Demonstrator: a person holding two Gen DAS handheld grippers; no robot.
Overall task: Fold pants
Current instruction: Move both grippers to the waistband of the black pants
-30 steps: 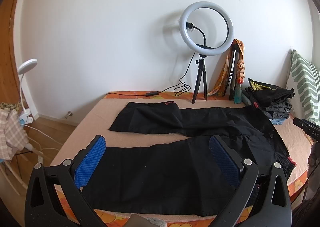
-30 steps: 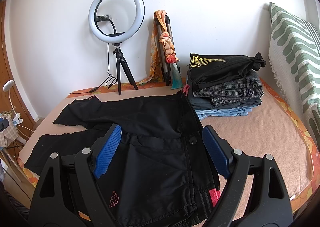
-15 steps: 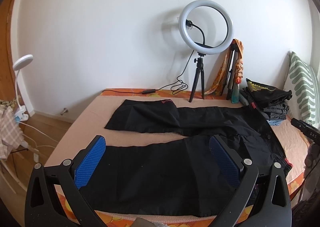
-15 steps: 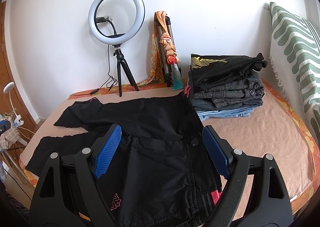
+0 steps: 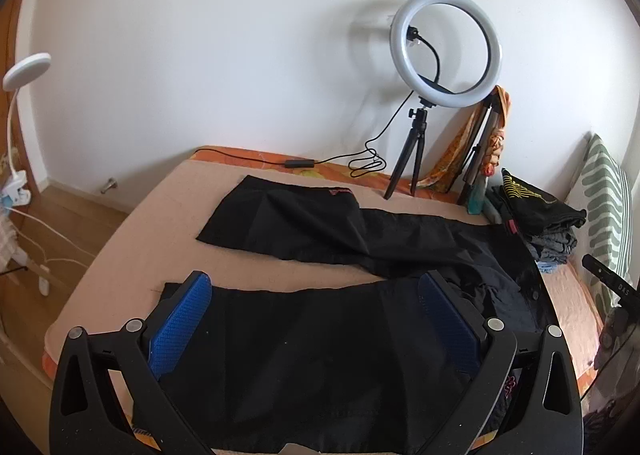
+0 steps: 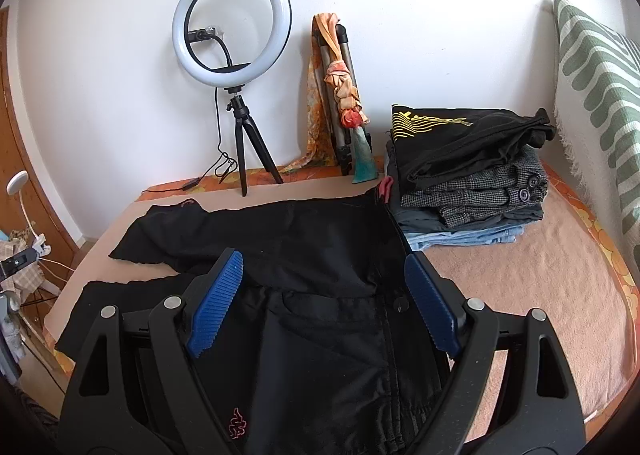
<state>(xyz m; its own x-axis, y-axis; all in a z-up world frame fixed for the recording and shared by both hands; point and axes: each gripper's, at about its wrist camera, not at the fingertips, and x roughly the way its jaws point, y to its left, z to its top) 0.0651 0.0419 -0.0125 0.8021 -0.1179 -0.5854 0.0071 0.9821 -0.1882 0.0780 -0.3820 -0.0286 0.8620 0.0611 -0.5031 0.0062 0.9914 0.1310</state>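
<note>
The black pants (image 5: 360, 319) lie spread flat on the bed (image 6: 560, 255), legs apart in a narrow V toward the bed's foot, waist toward the pillow end. A small pink logo shows near the front of the pants in the right wrist view.

The left hand-held gripper (image 5: 316, 319) hovers over the nearer leg, its blue pads wide apart with nothing between them but the cloth below. The right hand-held gripper (image 6: 324, 303) hangs over the waist and hip area, its pads likewise spread wide and clamped on nothing.

Just beside the waistband sits a stack of folded clothes (image 6: 472, 175), a black garment with yellow print on top. A green-and-white striped pillow (image 6: 596, 67) leans behind it. Against the white wall stand a ring light (image 5: 446, 49) on a small tripod and a folded tripod draped with an orange scarf (image 6: 340, 95).
</note>
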